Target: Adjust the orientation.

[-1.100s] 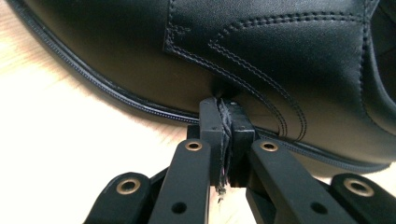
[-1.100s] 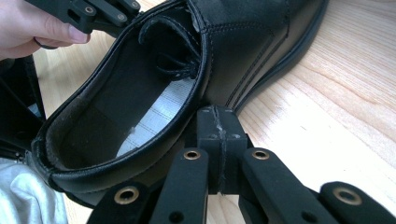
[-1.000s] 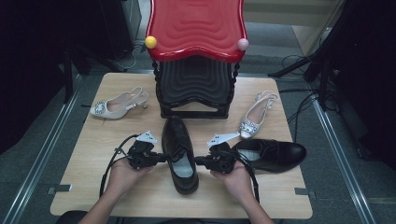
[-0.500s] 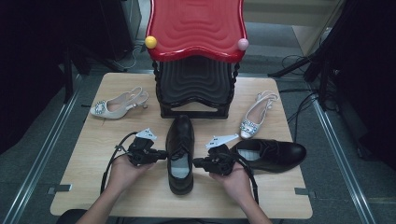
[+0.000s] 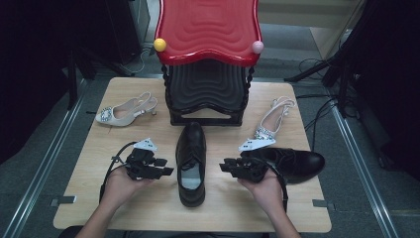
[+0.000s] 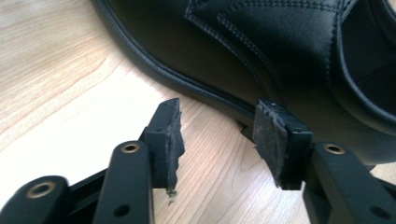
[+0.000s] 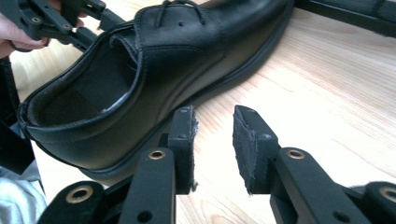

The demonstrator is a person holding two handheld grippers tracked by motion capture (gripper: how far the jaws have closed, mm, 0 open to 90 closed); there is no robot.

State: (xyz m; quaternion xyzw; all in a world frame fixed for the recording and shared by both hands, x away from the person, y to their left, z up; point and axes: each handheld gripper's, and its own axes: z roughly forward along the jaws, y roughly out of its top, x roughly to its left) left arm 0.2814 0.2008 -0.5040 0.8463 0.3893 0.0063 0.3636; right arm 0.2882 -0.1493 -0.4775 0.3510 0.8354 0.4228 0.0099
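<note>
With the black leather lace-up shoe lying mid-table, toe at twelve o'clock toward the black-and-red plastic rack, both the left gripper and right gripper gape empty and should close squarely on its sides.

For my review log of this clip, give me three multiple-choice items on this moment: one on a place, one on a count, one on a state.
1. Where does the black shoe between the tools point its toe?
A. toward the red-topped stand
B. toward the person
C. toward the table's left edge

2. How many shoes lie on the table?
A. two
B. three
C. four

3. How stand the left tool and right tool?
A. both clamped on the shoe
B. both open, beside the shoe
C. one holds a lace

Key: 1 A, its toe nearly reaches the stand's base. 2 C, two black, two pale heeled. 3 B, both gripper views show a gap between the pads with nothing in it.
</note>
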